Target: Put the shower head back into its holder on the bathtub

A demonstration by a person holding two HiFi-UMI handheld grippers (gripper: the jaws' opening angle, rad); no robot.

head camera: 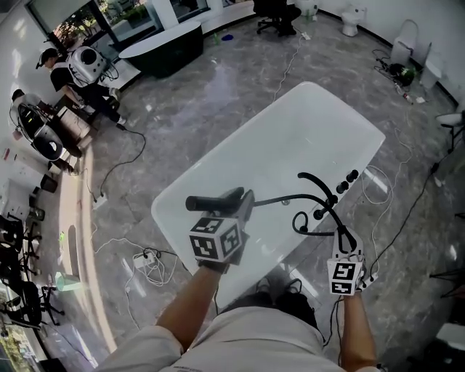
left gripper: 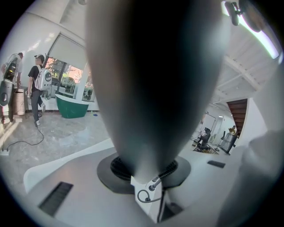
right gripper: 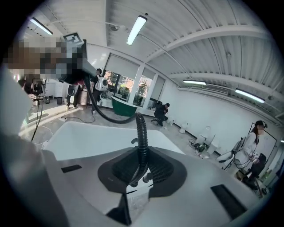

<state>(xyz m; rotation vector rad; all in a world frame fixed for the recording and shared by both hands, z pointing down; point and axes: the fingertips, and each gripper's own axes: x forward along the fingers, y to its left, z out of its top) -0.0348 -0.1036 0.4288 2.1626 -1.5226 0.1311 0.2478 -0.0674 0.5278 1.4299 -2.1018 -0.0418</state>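
The black shower head (head camera: 218, 201) lies level over the white bathtub (head camera: 225, 156), with my left gripper (head camera: 234, 205) shut on it. In the left gripper view the shower head (left gripper: 151, 80) is a dark blur that fills the middle, and the left gripper (left gripper: 144, 170) clamps its base. Its black ribbed hose (head camera: 314, 179) arcs right and down to my right gripper (head camera: 347, 245), which is shut on it. The hose (right gripper: 142, 133) rises between the pads of the right gripper (right gripper: 142, 173). A black ring-shaped fitting (head camera: 299, 222) and black faucet knobs (head camera: 343, 186) sit on the tub's near right rim.
A dark bathtub (head camera: 163, 47) stands far back. People (head camera: 87, 73) stand at a counter on the left. Cables and a power strip (head camera: 149, 261) lie on the grey floor by the tub's near left corner. More cables (head camera: 378, 185) trail on the right. A toilet (head camera: 351, 20) is at the back.
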